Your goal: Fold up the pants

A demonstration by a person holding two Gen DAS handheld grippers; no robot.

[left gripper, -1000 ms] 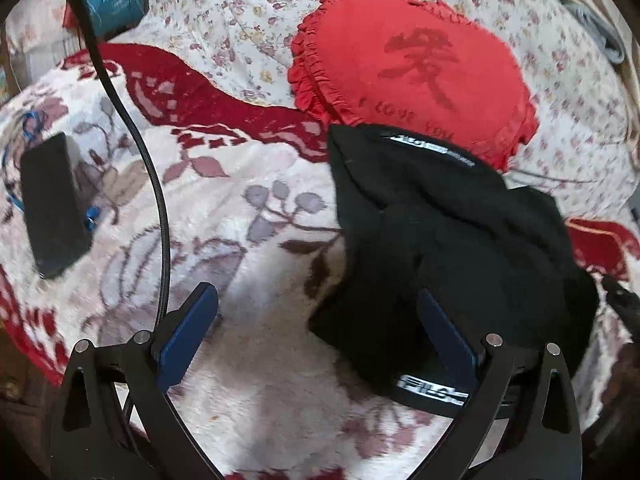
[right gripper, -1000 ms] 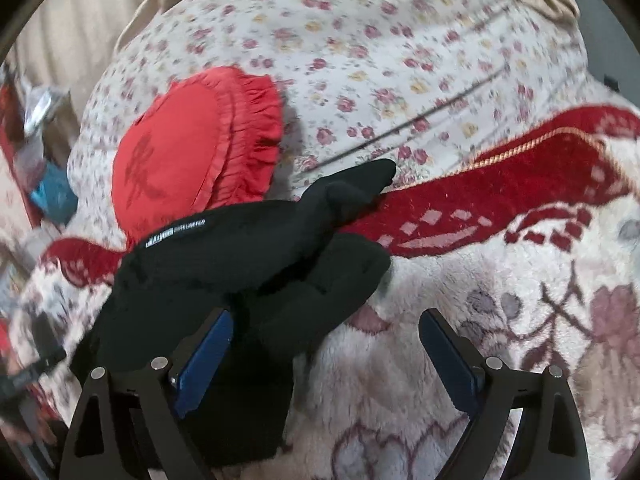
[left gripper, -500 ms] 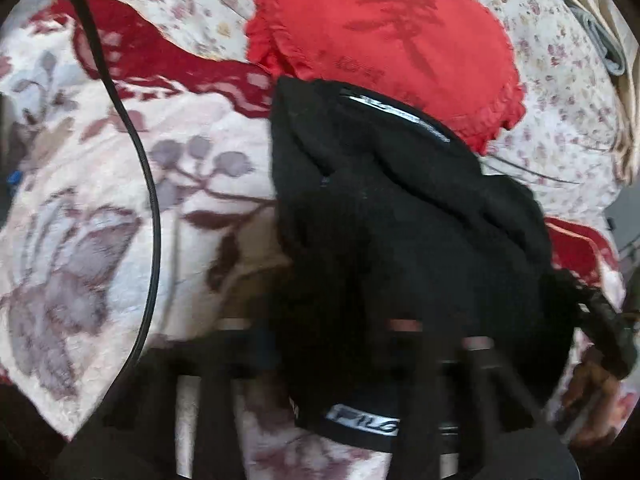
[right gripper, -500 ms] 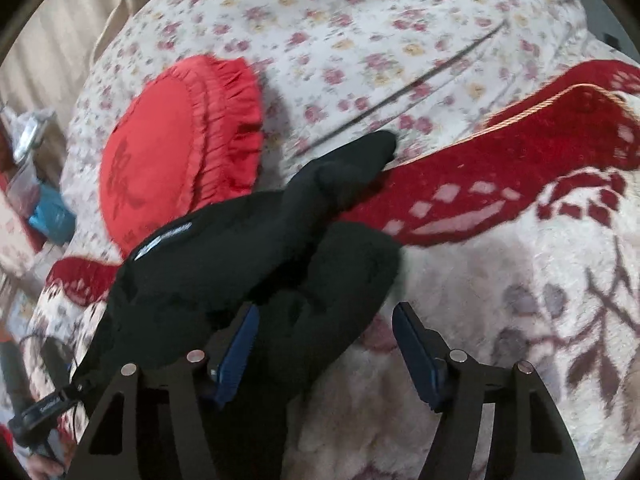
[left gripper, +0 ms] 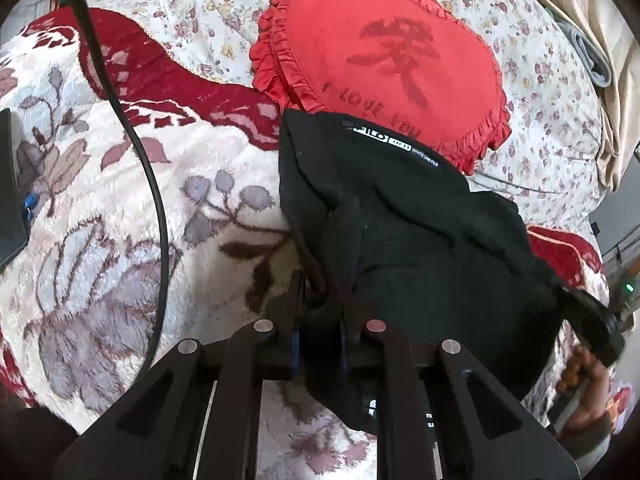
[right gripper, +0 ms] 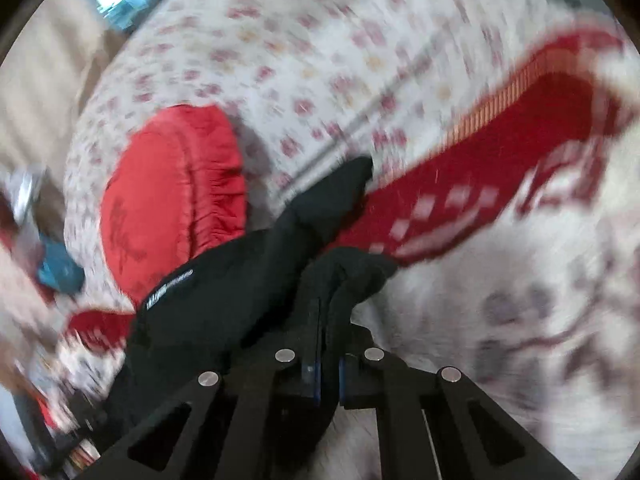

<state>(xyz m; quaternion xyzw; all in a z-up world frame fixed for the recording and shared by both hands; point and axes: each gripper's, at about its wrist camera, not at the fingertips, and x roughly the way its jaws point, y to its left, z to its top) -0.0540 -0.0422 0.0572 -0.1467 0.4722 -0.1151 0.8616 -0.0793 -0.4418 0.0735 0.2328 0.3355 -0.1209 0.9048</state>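
Fluffy floral blanket (left gripper: 120, 200) on the bed, black pants (left gripper: 400, 220) bunched beside the red pillow (left gripper: 380, 60). Both my grippers — left (left gripper: 320, 344), right (right gripper: 328, 364) — are clamped on pants fabric. I'd lift both evenly and pull taut — otherwise it'll fold lumpy.

From the black pants (left gripper: 400, 232), the fleece blanket (left gripper: 120, 240) lies open from seven to ten o'clock, crossed only by a black cable (left gripper: 156, 200) and a dark flat device (left gripper: 10, 184) at the far left edge. A red heart cushion (left gripper: 380, 60) touches the pants at twelve o'clock, blocking that side.
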